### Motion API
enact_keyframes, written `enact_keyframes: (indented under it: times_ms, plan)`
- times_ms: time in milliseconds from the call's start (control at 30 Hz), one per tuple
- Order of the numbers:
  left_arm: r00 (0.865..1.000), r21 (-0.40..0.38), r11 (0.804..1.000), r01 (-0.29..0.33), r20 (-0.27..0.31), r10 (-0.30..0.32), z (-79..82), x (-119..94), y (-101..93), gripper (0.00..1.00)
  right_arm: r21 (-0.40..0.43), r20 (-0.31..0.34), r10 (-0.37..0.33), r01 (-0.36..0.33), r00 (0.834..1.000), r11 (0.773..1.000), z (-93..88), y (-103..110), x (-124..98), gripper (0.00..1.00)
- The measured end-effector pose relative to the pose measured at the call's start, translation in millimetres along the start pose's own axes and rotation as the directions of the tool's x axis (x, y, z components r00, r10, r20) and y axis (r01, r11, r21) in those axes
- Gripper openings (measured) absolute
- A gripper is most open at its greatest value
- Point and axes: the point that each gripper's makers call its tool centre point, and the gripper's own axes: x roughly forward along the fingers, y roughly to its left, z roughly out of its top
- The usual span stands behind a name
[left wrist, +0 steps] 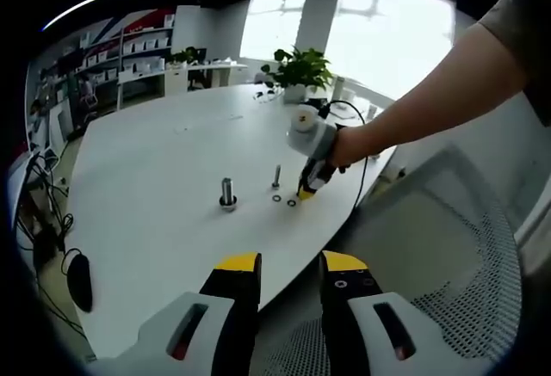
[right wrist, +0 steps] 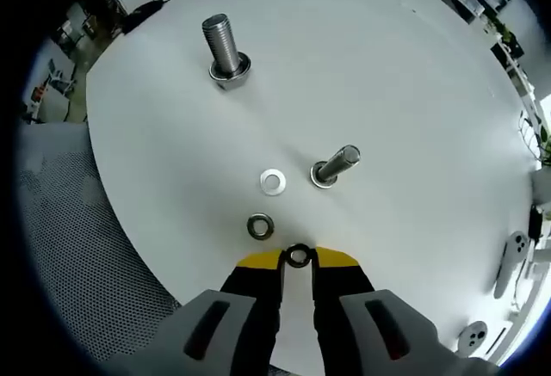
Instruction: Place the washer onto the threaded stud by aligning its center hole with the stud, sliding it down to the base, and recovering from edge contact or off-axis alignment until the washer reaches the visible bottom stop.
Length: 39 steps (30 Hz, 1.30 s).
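Steel washer (right wrist: 298, 255) pinched between right gripper (right wrist: 298, 260) tips (grip only on edge) may slip before reaching stud (right wrist: 334, 166); left gripper (left wrist: 290, 266) apart.

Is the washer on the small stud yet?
No. The dark washer sits between the right gripper's tips, apart from the small stud.

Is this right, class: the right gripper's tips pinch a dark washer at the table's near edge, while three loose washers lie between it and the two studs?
Not quite. The right gripper view shows two loose washers, not three: a darker washer and a pale washer. The rest holds: the right gripper pinches a dark washer near the table edge, short of the thin stud and thick stud.
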Motion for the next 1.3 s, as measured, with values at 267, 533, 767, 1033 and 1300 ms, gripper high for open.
enact_keyframes:
  times_ms: [267, 533, 767, 1033, 1300]
  plan:
    - [1.000, 0.001, 1.000, 0.003, 0.004, -0.003, 0.6, 0, -0.5, 0.25, 0.000, 0.020, -0.032, 0.032, 0.999, 0.999, 3.0, 0, 1, 0.14]
    - [1.000, 0.003, 1.000, 0.002, 0.002, -0.002, 0.1, -1, -0.7, 0.25, 0.001, 0.017, -0.022, 0.022, 1.000, 1.000, 4.3, 2, -2, 0.13]
    - [1.000, 0.000, 1.000, 0.001, 0.010, -0.001, 1.3, -1, -0.2, 0.25, 0.004, 0.056, -0.029, 0.029, 0.998, 1.000, 13.9, 0, -15, 0.13]
    - [1.000, 0.002, 1.000, 0.002, 0.017, -0.002, 2.3, -2, -0.6, 0.25, 0.011, 0.118, -0.046, 0.045, 0.992, 0.999, 32.2, -9, -34, 0.13]
    - [1.000, -0.004, 1.000, -0.004, 0.017, 0.004, 1.7, -2, 0.6, 0.25, 0.028, 0.188, -0.086, 0.083, 0.978, 0.996, 48.5, -23, -52, 0.13]
